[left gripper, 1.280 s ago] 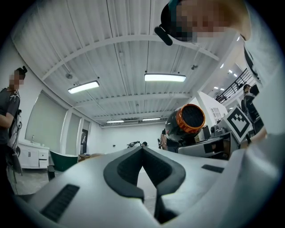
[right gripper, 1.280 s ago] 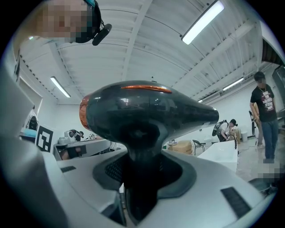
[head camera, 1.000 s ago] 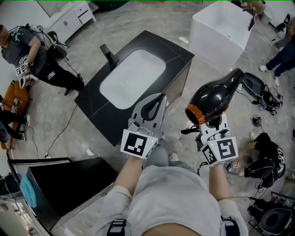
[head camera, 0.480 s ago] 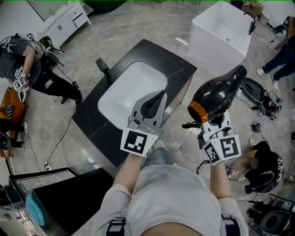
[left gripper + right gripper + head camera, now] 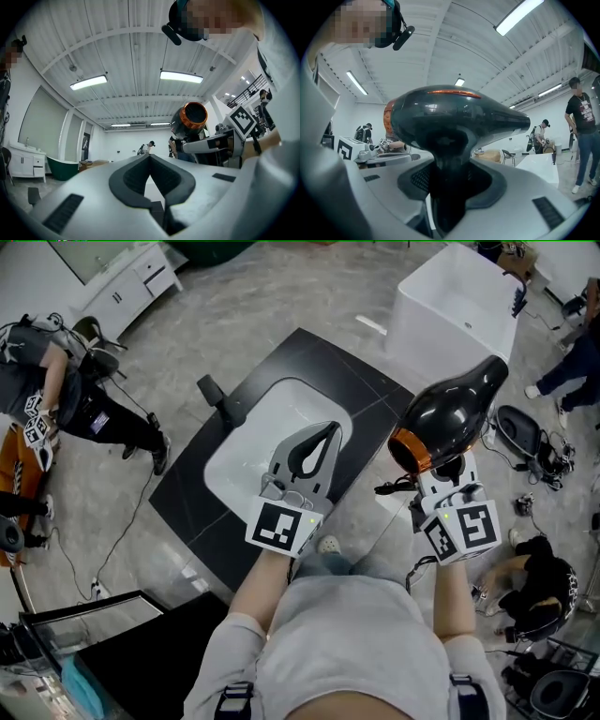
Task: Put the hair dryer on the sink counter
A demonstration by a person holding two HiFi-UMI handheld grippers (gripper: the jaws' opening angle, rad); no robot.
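1. Grip first: the right gripper (image 5: pixel 447 470) is clamped on the handle (image 5: pixel 446 197) of the hair dryer (image 5: pixel 452 409); its jaws stand fairly wide, pressing the handle from both sides, and the right gripper view shows the dark handle filling the gap between the pads.
2. The hair dryer is up in the air, resting on nothing; its body is glossy black with an orange ring (image 5: pixel 403 450) at the rear end, which faces the person; the narrow nozzle points away, towards the white bathtub (image 5: pixel 457 298).
3. In the head view the dryer hangs at the right corner of the sink counter (image 5: pixel 314 360), clear of its top.
4. The left gripper (image 5: pixel 327 431) has its jaws drawn together, the tips meeting, with nothing between them; it is held out over the near right part of the white basin (image 5: pixel 246 448) and holds nothing.
5. The sink counter is a black slab set at a slant in the head view; a black faucet (image 5: pixel 217 395) stands on its left side, just beside the basin.
6. Each gripper carries a marker cube; the left one (image 5: pixel 283 527) sits over the counter's near edge and the right one (image 5: pixel 463 532) is over the grey floor (image 5: pixel 281 296).
7. A person (image 5: pixel 70 381) is standing at the far left, well apart from the counter.
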